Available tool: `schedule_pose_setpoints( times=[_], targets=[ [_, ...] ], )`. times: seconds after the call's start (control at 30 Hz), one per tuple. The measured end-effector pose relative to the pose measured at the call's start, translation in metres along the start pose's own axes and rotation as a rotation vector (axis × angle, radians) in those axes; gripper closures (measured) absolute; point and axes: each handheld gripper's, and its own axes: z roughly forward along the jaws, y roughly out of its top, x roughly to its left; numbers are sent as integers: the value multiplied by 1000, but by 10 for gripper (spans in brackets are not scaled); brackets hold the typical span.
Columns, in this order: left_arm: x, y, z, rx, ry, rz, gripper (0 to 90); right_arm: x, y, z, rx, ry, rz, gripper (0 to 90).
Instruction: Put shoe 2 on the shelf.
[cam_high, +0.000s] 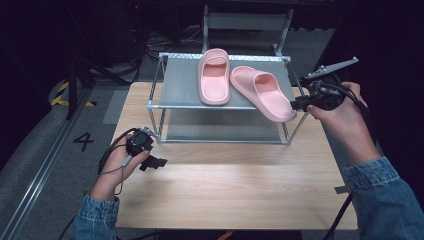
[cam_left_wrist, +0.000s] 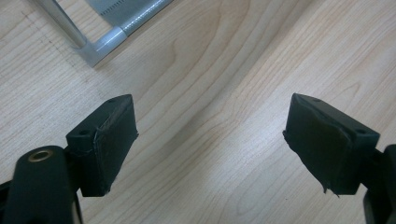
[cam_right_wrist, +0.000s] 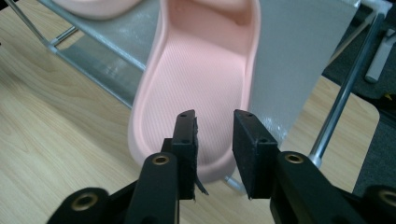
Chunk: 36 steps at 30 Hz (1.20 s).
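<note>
Two pink slippers lie on the top shelf of a metal rack (cam_high: 190, 106). The left slipper (cam_high: 215, 75) rests fully on the shelf. The right slipper (cam_high: 260, 90) lies at an angle, its heel overhanging the shelf's front right corner. My right gripper (cam_high: 296, 105) is at that heel. In the right gripper view its jaws (cam_right_wrist: 215, 140) stand apart over the heel of the slipper (cam_right_wrist: 201, 70), with pink footbed showing in the gap, so it is open. My left gripper (cam_high: 157, 162) hovers open above the table by the rack's front left foot (cam_left_wrist: 100, 44), nothing between its fingers (cam_left_wrist: 210, 140).
The wooden table (cam_high: 225, 185) carries the rack at its far half, and the rack has a lower shelf (cam_high: 225, 131). A metal frame (cam_high: 247, 22) stands behind the table. Grey floor with a painted "4" (cam_high: 83, 140) lies to the left.
</note>
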Motion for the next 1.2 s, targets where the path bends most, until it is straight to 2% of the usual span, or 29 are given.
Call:
schedule_pose_setpoints(
  times=[0.2, 0.3, 0.5, 0.57, 0.7, 0.93, 1.03, 1.2],
  targets=[
    [-2, 0, 1, 11, -8, 6, 175, -8, -24, 4, 23, -63, 45, 802],
    [-2, 0, 1, 11, -6, 2, 174, -11, -32, 8, 37, -68, 64, 846],
    [-2, 0, 1, 11, -2, 14, 174, -10, -43, 20, 78, -73, 68, 887],
    [-2, -1, 1, 12, -3, 15, 174, -9, -45, 23, 89, -56, 63, 900],
    [-1, -2, 1, 15, -5, 12, 174, -6, -45, 24, 68, -29, 57, 900],
    [-2, -3, 2, 21, -9, 7, 174, 11, -42, 26, 73, 20, 34, 900],
    [-1, -4, 1, 21, -3, 10, 175, 20, -37, 26, 72, 64, 14, 900],
    [0, -6, 0, 16, 0, 6, 174, 32, -32, 29, 86, 98, -5, 900]
  ],
)
